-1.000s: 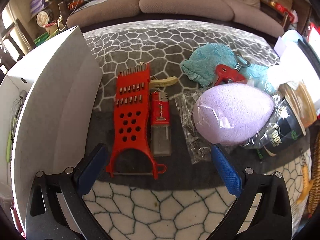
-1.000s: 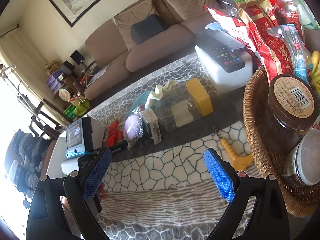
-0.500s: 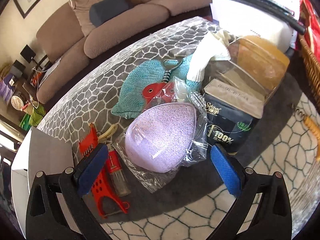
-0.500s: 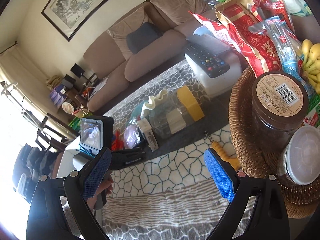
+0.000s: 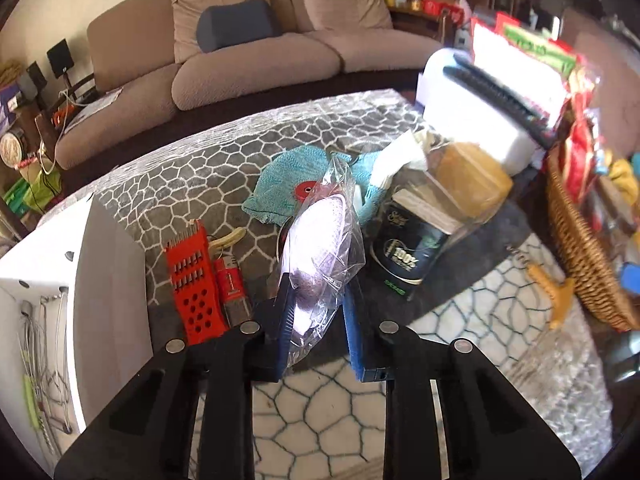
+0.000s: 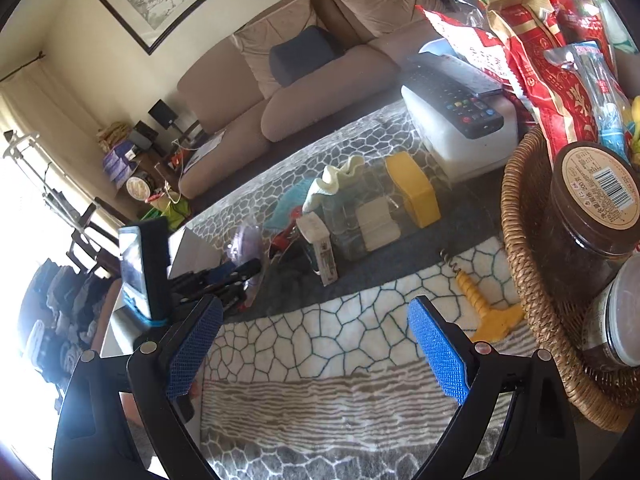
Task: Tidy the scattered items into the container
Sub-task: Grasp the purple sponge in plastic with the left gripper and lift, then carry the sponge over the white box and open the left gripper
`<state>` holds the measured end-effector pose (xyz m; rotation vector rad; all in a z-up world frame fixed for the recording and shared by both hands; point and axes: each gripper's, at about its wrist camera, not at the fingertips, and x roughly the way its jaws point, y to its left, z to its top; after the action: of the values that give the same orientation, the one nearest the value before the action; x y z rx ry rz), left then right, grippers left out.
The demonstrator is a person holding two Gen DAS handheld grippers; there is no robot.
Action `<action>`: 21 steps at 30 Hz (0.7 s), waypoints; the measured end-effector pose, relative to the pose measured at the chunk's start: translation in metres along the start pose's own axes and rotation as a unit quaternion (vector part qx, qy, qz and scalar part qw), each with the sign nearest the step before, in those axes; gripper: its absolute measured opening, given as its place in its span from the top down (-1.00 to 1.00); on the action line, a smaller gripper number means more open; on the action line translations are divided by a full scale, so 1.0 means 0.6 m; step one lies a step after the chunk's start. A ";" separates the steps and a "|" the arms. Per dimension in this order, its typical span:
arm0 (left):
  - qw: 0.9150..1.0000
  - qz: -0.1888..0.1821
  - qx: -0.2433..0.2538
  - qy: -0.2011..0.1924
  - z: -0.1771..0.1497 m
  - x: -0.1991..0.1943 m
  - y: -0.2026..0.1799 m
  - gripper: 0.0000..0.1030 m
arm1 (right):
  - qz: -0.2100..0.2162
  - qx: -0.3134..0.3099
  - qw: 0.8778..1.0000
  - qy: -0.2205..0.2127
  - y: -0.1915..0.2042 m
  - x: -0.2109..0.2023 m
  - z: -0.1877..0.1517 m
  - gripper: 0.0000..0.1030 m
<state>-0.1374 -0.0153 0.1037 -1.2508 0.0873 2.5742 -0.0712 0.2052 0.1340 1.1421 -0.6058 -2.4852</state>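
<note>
A purple egg-shaped sponge in a clear plastic bag (image 5: 320, 232) stands on edge between the blue pads of my left gripper (image 5: 318, 284). The jaws are closing and pinch the bag's lower end. The white container (image 5: 100, 280) is at the left, with wire utensils (image 5: 40, 360) in it. A red grater (image 5: 192, 284) and a red lighter (image 5: 230, 280) lie next to it. My right gripper (image 6: 314, 308) hangs open over the patterned cloth with nothing between its pads. From there the left gripper (image 6: 224, 276) and the sponge (image 6: 248, 240) show at the left.
A teal cloth (image 5: 288, 176), a black tin (image 5: 404, 256) and a clear jar with a yellow lid (image 5: 468, 184) crowd behind the sponge. A yellow corkscrew (image 6: 484, 304) lies beside a full wicker basket (image 6: 532, 280). A white box with a remote (image 6: 460, 136) stands behind.
My left gripper swung right from over the grater to the bagged sponge, closed on it and tipped it up on edge. The right gripper stayed about where it was.
</note>
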 end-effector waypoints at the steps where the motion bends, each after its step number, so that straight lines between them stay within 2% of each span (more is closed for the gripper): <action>1: 1.000 -0.015 -0.011 -0.009 -0.008 -0.031 0.012 0.58 | 0.003 -0.003 1.000 0.002 0.006 0.002 -0.002 -0.87; 7: 0.993 -0.096 -0.058 -0.040 -0.070 -0.195 0.070 0.58 | 0.033 -0.017 0.999 0.001 0.043 0.003 -0.006 -0.88; 11: 0.987 -0.116 -0.096 -0.048 -0.104 -0.281 0.132 0.57 | 0.064 -0.003 0.998 0.010 0.054 0.012 -0.011 -0.88; 14: 0.987 -0.089 -0.124 -0.047 -0.129 -0.328 0.205 0.57 | 0.064 -0.020 0.998 0.021 0.079 0.024 -0.019 -0.88; 16: 0.989 -0.054 -0.135 -0.039 -0.150 -0.352 0.254 0.57 | 0.067 -0.030 0.997 0.027 0.098 0.032 -0.026 -0.88; 21: 0.987 0.015 -0.160 0.012 -0.213 -0.376 0.350 0.56 | 0.077 -0.049 0.995 0.041 0.139 0.054 -0.042 -0.88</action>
<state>0.0351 -0.2890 0.1858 -1.3945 -0.3183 2.6746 -0.0614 0.1132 0.1415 1.1115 -0.5236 -2.2984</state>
